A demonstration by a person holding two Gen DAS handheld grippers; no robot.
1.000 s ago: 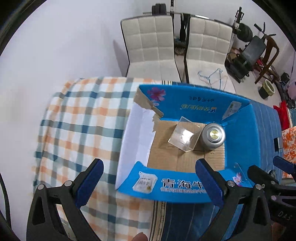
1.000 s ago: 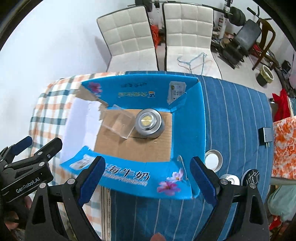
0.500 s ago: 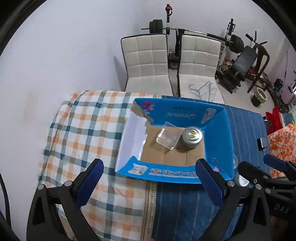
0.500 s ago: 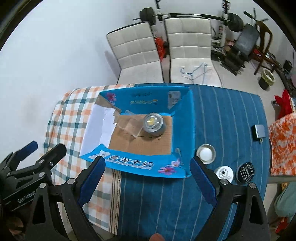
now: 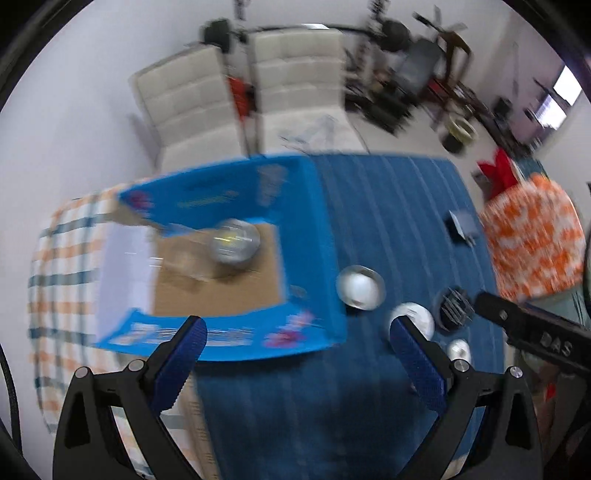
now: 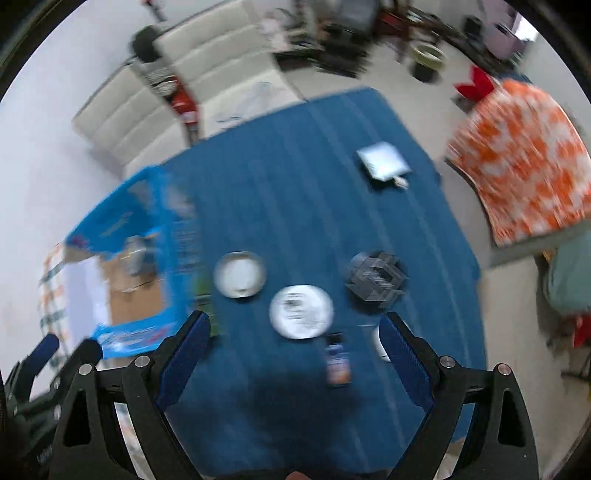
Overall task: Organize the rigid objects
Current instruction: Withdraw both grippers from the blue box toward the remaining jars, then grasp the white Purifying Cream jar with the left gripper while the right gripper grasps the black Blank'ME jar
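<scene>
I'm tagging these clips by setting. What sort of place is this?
Most likely a room in a home, used partly for dining and partly for exercise. Two white padded chairs stand at a cloth-covered table, and a barbell with other gym gear sits along the far wall.

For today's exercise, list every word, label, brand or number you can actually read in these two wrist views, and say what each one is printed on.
"DAS": white letters on the black body of the right gripper, seen in the left wrist view.
Blue cardboard box: white print and flower pictures on its flaps, too blurred to read.
Round white lid: dark print, blurred, unreadable.
Small dark bottle: orange label, unreadable.
Left gripper: faint lettering, cut off and unreadable.
</scene>
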